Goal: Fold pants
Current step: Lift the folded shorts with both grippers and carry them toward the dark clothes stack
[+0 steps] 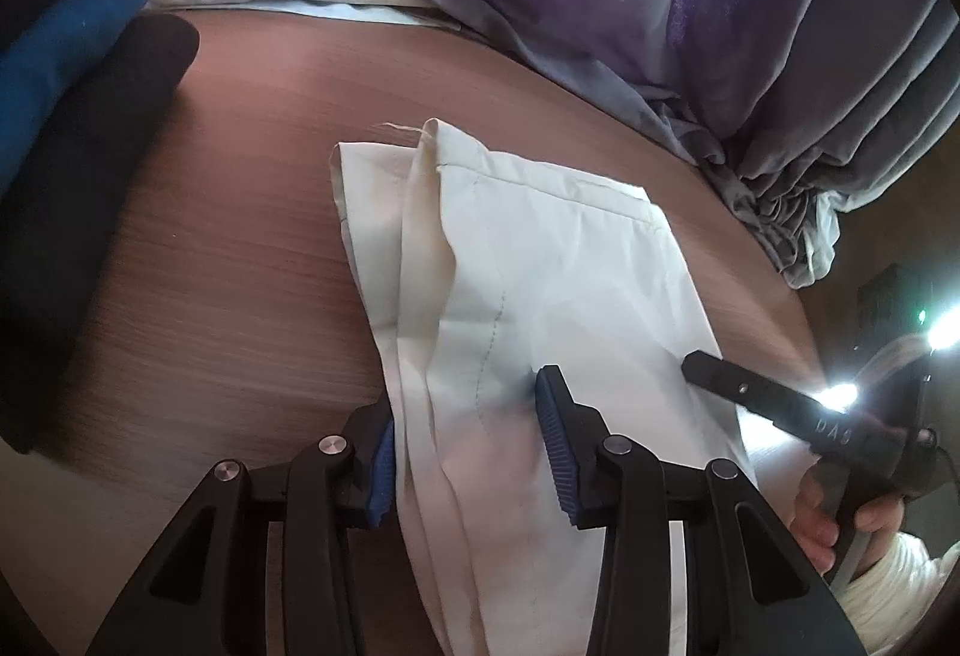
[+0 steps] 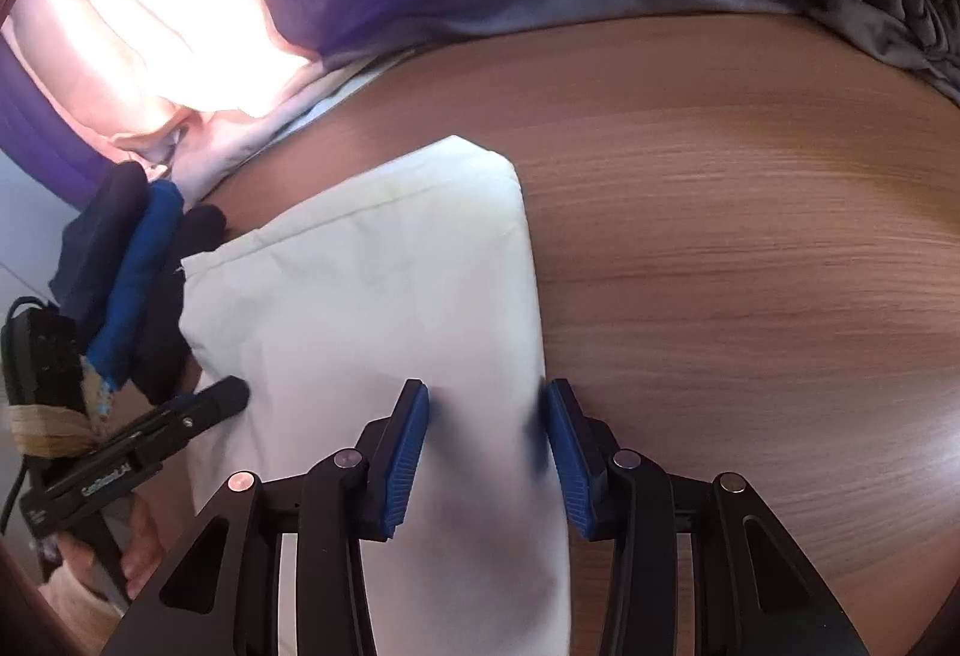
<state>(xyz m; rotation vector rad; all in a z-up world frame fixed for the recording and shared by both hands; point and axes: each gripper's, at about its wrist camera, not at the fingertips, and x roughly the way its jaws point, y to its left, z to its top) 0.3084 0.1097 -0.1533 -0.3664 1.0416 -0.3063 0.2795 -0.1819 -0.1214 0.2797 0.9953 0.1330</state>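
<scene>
Pants (image 1: 540, 260) at frame centre on the table (image 2: 750, 236), already folded into a compact rectangle; left gripper (image 1: 468, 452) and right gripper (image 2: 486, 446) straddle its edges unclenched, leaving perhaps a final fold

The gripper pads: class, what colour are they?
Blue, ribbed pads on black fingers, clearest in the right wrist view, over the cream pants.
</scene>
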